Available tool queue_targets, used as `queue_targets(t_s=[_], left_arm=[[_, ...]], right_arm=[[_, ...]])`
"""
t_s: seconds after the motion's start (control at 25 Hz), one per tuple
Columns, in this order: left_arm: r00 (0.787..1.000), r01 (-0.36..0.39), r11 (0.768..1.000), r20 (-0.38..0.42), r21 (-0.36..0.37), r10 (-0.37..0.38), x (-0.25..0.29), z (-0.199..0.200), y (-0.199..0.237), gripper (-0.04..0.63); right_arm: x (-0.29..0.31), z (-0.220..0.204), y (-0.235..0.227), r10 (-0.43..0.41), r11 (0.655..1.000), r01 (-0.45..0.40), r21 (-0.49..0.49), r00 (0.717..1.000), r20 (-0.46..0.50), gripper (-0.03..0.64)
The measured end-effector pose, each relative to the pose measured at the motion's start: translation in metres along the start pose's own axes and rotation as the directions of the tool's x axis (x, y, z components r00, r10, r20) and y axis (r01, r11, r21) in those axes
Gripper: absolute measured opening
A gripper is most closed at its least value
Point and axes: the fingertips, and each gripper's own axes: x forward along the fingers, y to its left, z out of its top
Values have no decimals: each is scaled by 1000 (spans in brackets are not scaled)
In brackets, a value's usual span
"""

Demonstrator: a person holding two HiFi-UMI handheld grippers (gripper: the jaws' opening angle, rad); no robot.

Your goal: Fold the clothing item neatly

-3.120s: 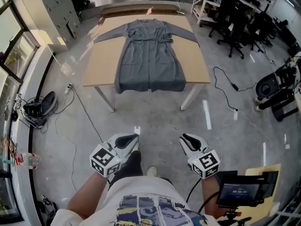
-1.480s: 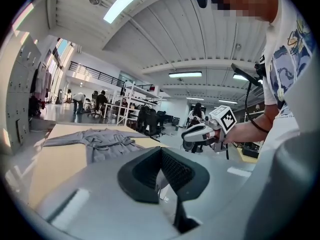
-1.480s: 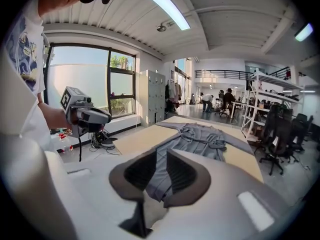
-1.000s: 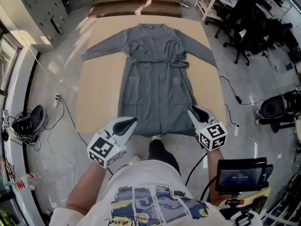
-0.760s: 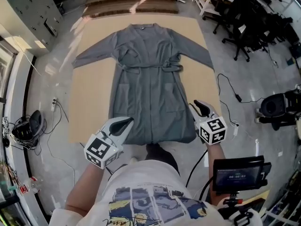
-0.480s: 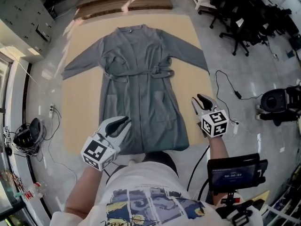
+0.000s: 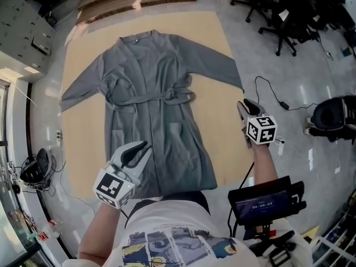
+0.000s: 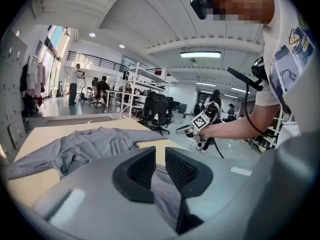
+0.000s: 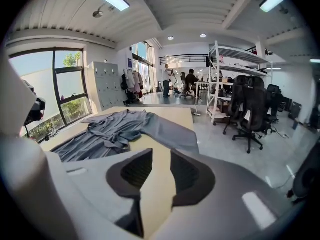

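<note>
Left hand-held gripper (image 7: pixel 143 147) and right hand-held gripper (image 7: pixel 245 104), jaws just opening narrowly, empty, near grey robe (image 7: pixel 153 88).

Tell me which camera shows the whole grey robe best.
The head view: it looks down on the grey robe spread flat on the table, both sleeves and the belt visible. The left gripper view shows it low and foreshortened, partly behind the jaws. The right gripper view shows it sidelong, one sleeve nearest.

One robe (image 7: pixel 150 104), one table (image 7: pixel 222 43), two claws (image 7: pixel 142 147) (image 7: pixel 245 102), perhaps three office chairs (image 7: pixel 278 13).
</note>
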Motion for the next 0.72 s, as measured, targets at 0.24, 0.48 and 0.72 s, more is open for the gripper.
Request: queue_targets(t_s=[0.24,0.48,0.72], left_arm=[[1000,19,999,-13,-26,-20,34,10,3,66],[997,53,998,-54,-17,-54,60,7,0,66],[995,63,997,-74,-35,-65,75,9,-2,66]], right_arm=[[38,-3,-45,-15,1000,16,16,999,-32,100],[80,-18,-77,-9,996,16,89,997,-79,100],[108,-24,-110,-8,973,27,229,997,-82,125]])
